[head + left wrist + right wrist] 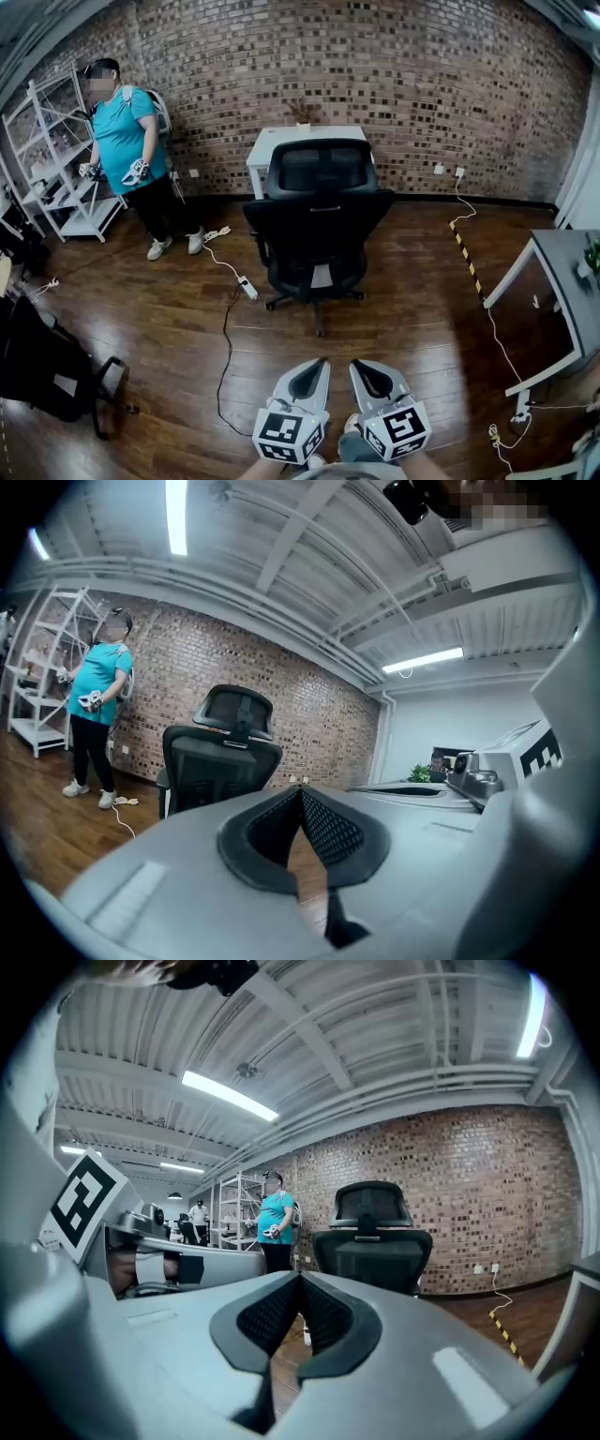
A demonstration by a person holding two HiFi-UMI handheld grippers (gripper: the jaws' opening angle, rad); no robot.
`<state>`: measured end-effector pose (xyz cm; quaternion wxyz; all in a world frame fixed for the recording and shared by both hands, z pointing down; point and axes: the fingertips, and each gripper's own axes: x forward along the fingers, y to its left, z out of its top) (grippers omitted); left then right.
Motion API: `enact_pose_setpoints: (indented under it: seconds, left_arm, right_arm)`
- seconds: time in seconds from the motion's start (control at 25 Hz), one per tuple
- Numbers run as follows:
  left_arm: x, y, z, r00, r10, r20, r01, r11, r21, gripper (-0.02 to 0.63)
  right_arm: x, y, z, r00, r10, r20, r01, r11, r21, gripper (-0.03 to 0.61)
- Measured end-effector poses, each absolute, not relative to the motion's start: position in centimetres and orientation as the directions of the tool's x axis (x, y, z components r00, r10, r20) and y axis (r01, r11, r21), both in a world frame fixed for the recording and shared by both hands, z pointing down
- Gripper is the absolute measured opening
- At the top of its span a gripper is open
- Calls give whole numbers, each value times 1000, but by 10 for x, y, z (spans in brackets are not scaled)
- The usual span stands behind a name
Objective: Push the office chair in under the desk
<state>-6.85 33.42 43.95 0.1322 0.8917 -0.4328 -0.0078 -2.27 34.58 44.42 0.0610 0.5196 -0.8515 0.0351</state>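
- While both grippers are held low and side by side, the left gripper [315, 369] has its jaws clenched together with nothing between them.
- Right gripper [364, 371]: jaws likewise clenched, pads meeting, nothing grasped.
- Office chair [319, 225]: black, with headrest, standing straight ahead of both jaws and well apart from them. Its backrest faces the jaws. Neither gripper touches it.
- Worktop [281, 141]: white desk directly beyond the chair as seen from the jaws, set against the brick wall [422, 75]. The chair's backrest hides the desk's front edge, so how far the seat reaches under it cannot be told.
- Chair base [317, 302]: star legs rest on the wooden floor [403, 319], on the jaws' side of the desk.
- Power strip [248, 288]: lies on the floor ahead and left of the jaws, just beside the chair base, with a white cable [223, 262] running off to its far left.
- Person [127, 141]: teal shirt, standing far ahead-left of the jaws, near a white shelving rack [56, 159].
- Striped floor tape [464, 248]: yellow and black, ahead-right of the jaws.
- Second desk [562, 272]: grey top, far right of the jaws.
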Motion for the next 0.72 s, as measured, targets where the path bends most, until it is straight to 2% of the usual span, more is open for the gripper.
enact_pose_setpoints:
  seconds: [0.72]
  left_arm:
    - [-14,190,432,587,-800,120,-806,-565,179,17]
  right_arm:
    - [35,193,425,-507,-860,57,-861,508,5,0]
